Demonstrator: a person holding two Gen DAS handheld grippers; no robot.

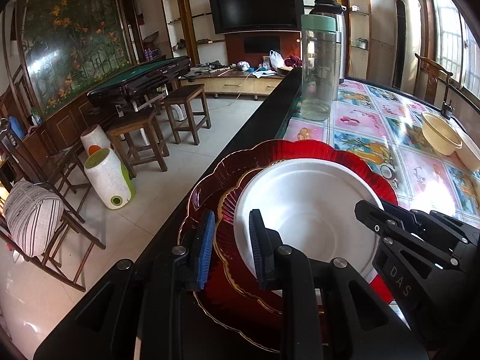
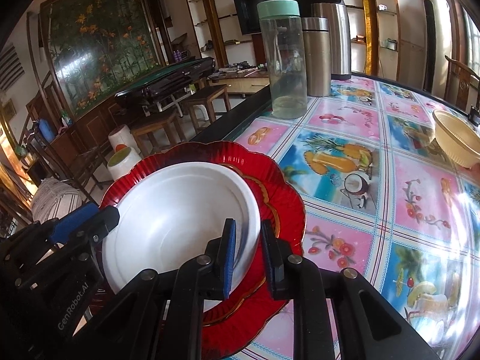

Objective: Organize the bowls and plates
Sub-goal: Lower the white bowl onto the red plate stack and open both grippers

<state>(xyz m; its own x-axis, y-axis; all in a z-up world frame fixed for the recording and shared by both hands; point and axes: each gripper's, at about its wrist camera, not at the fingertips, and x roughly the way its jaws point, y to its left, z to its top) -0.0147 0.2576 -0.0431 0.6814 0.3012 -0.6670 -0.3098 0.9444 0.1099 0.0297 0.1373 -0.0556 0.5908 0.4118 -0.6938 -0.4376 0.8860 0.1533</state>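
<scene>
A white foam bowl (image 1: 303, 207) (image 2: 177, 219) sits on a stack of red scalloped plates (image 1: 315, 150) (image 2: 279, 207) with gold trim, at the table's near left edge. My left gripper (image 1: 231, 249) straddles the bowl's left rim, with one blue pad outside and one inside. A strip of red plate shows between the outer pad and the rim. My right gripper (image 2: 249, 258) is narrowed on the bowl's right rim, one finger inside and one outside. Each gripper also shows in the other's view: the right gripper (image 1: 420, 240) and the left gripper (image 2: 84, 222).
A cream bowl (image 1: 441, 135) (image 2: 456, 138) sits at the table's far right. A clear bottle with a green lid (image 1: 318, 69) (image 2: 285, 60) and steel flasks (image 2: 330, 39) stand at the far left edge. Patterned tablecloth (image 2: 375, 210) lies between. Stools and chairs are on the floor to the left.
</scene>
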